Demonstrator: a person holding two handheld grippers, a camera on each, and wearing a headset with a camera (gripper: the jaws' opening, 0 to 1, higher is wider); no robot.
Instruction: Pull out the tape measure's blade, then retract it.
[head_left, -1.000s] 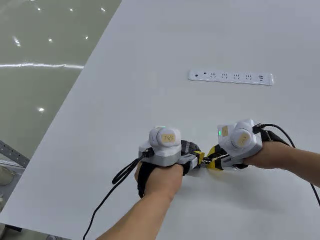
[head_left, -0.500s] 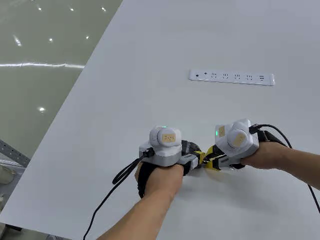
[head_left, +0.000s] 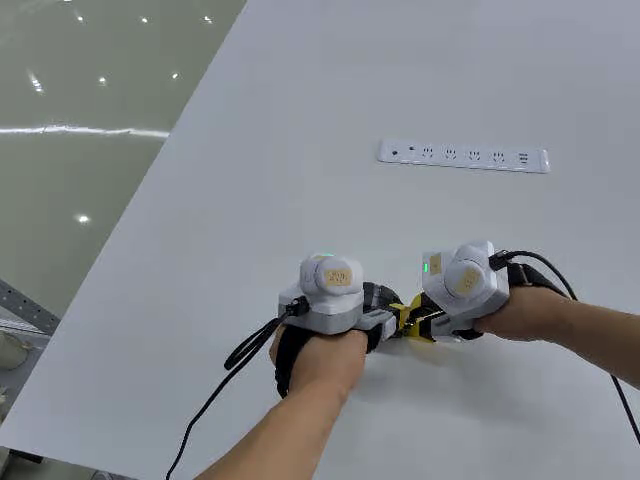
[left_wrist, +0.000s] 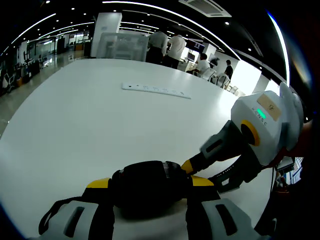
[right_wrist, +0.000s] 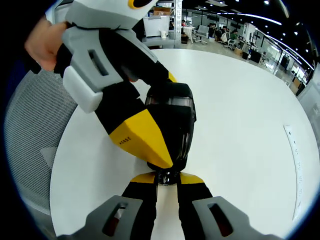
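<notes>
Low in the middle of the head view, the left gripper (left_wrist: 150, 192) has its yellow-tipped jaws clamped on either side of the black tape measure (right_wrist: 175, 117), which rests on the white table (head_left: 300, 150). Just right of it, the right gripper (right_wrist: 167, 179) points at the left one, its jaws pressed together on the tape measure's front end. A power strip (head_left: 463, 156) lies well apart at upper right.

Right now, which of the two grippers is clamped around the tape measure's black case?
The left gripper: its jaws hug both sides of the tape measure, while the right gripper only pinches the small tip at the case's mouth.
</notes>
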